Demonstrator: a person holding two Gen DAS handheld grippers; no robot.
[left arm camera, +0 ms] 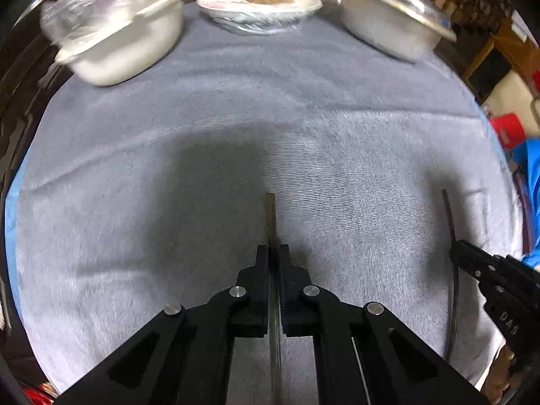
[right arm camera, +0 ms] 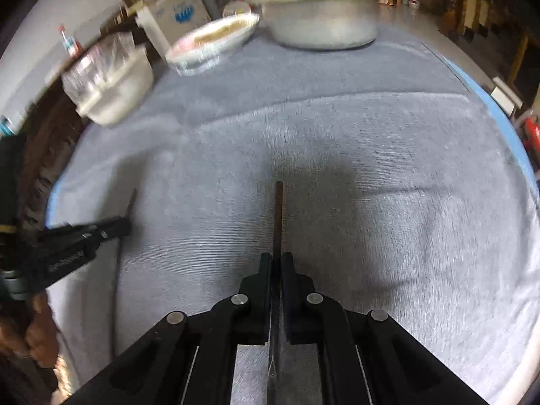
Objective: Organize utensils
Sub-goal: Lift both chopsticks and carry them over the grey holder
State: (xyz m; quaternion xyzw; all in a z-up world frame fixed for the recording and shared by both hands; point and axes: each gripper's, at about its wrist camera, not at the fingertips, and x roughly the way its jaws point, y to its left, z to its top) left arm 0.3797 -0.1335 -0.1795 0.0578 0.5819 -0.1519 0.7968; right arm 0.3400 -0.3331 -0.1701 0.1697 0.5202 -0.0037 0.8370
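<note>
My left gripper (left arm camera: pixel 273 251) is shut on a thin metal utensil (left arm camera: pixel 270 216) whose handle end sticks out forward above the grey cloth (left arm camera: pixel 236 128). My right gripper (right arm camera: pixel 276 258) is shut on another thin dark utensil (right arm camera: pixel 278 216), also pointing forward. In the left wrist view the right gripper (left arm camera: pixel 454 253) shows at the right edge with its utensil (left arm camera: pixel 448 216). In the right wrist view the left gripper (right arm camera: pixel 126 226) shows at the left edge with its utensil (right arm camera: pixel 132 200). Both utensils are seen edge-on, so I cannot tell their type.
At the far side of the cloth stand a white lidded pot (left arm camera: pixel 125 44), a wrapped plate of food (left arm camera: pixel 260 3) and a metal lidded pot (left arm camera: pixel 391 23). The table's blue edge (right arm camera: pixel 499 108) runs along the right. Furniture and boxes lie beyond.
</note>
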